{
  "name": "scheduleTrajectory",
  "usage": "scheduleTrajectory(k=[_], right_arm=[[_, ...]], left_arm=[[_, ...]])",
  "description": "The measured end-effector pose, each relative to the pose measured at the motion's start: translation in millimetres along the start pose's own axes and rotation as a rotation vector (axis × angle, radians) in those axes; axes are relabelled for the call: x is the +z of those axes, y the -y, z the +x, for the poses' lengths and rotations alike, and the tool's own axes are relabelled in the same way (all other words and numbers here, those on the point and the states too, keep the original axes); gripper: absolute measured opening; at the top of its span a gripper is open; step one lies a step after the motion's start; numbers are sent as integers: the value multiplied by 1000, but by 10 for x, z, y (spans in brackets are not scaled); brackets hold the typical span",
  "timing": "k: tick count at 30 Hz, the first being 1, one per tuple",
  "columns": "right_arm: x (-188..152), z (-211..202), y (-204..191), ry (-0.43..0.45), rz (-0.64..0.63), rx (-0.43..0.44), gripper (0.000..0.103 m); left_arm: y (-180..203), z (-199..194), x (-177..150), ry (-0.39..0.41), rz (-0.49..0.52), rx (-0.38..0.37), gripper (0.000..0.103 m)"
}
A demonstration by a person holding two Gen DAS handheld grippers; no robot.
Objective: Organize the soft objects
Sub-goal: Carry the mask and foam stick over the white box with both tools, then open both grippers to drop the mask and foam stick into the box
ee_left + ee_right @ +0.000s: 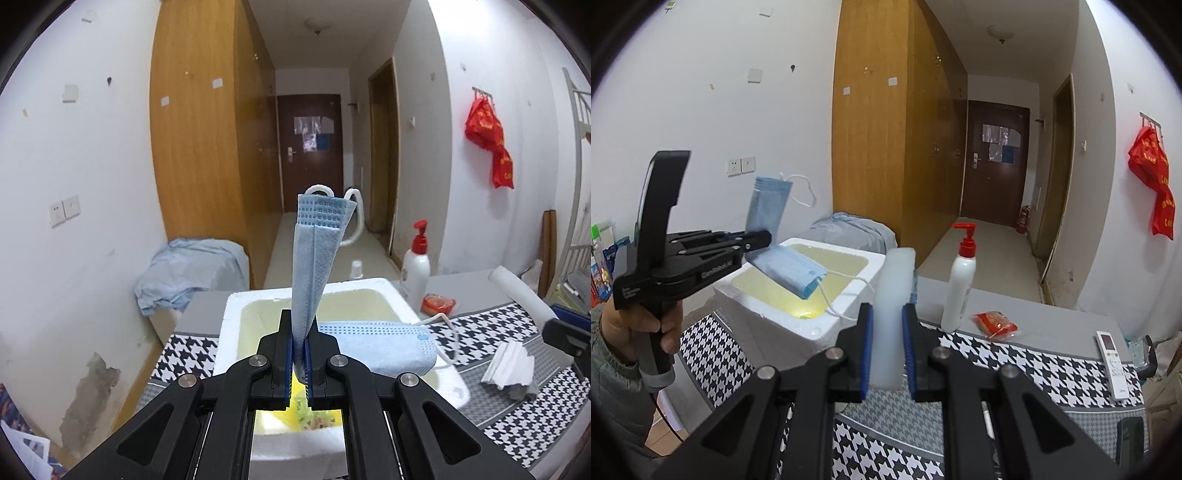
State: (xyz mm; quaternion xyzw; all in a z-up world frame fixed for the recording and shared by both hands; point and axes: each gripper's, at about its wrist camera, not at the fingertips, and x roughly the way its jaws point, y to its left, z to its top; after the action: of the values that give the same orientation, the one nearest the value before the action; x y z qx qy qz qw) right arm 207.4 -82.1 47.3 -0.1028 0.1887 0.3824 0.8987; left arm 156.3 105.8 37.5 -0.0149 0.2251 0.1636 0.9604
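Observation:
My left gripper is shut on a blue face mask. One half stands up from the jaws, the other half hangs right over the white foam box. The right wrist view shows the same mask held above the box by the left gripper. My right gripper is shut on a white foam bar, held upright above the table. The bar also shows at the right of the left wrist view.
A houndstooth cloth covers the table. On it stand a white pump bottle, a red packet and a remote. Folded white tissue lies right of the box. A covered bundle sits behind.

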Motion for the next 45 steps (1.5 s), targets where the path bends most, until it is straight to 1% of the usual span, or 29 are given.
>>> scheduleTrajectory(k=[5, 6, 7, 8, 9, 10, 12, 14, 15, 16, 18, 21, 25, 29, 34, 42, 45], right_arm=[[32, 58, -49, -11, -13, 0, 19], [43, 69, -66, -13, -16, -2, 19], [38, 69, -74, -14, -16, -2, 19], [44, 82, -86, -16, -16, -1, 19], [50, 94, -98, -18, -17, -1, 19], [46, 98, -91, -19, -18, -1, 19], [50, 111, -110, -21, -22, 1, 19], [60, 123, -137, -21, -28, 7, 19], [73, 127, -159, -21, -32, 9, 19], [79, 135, -174, -20, -35, 10, 19], [117, 155, -205, -19, -41, 16, 19], [143, 188, -263, -17, -49, 26, 19], [186, 242, -348, -15, -57, 50, 19], [227, 292, -422, -13, -64, 74, 19], [276, 351, -542, -16, -80, 100, 19], [332, 504, -683, -30, -91, 131, 19], [328, 566, -737, -39, -92, 141, 19]], left_arm=[[-55, 147, -23, -45, -1, -3, 7], [-66, 170, -30, -56, 1, -7, 14], [-83, 186, -37, -61, 0, -9, 25], [-100, 191, -44, -63, -4, -10, 33], [-117, 190, -50, -64, -6, -9, 56], [-132, 180, -53, -60, -7, -8, 72], [-168, 110, -53, -29, -16, 1, 79], [-193, 55, -44, -11, -19, 1, 88], [-204, 29, -41, 0, -22, 3, 95], [-218, -6, -40, 13, -26, 10, 97], [-252, -83, -37, 37, -32, 14, 98], [-289, -187, -38, 63, -27, 26, 102], [-341, -313, -46, 94, -15, 50, 102], [-419, -427, -62, 121, -33, 71, 102], [-494, -500, -84, 132, -27, 98, 102], [-640, -598, -170, 140, -48, 137, 102], [-705, -632, -227, 138, -65, 138, 102]])
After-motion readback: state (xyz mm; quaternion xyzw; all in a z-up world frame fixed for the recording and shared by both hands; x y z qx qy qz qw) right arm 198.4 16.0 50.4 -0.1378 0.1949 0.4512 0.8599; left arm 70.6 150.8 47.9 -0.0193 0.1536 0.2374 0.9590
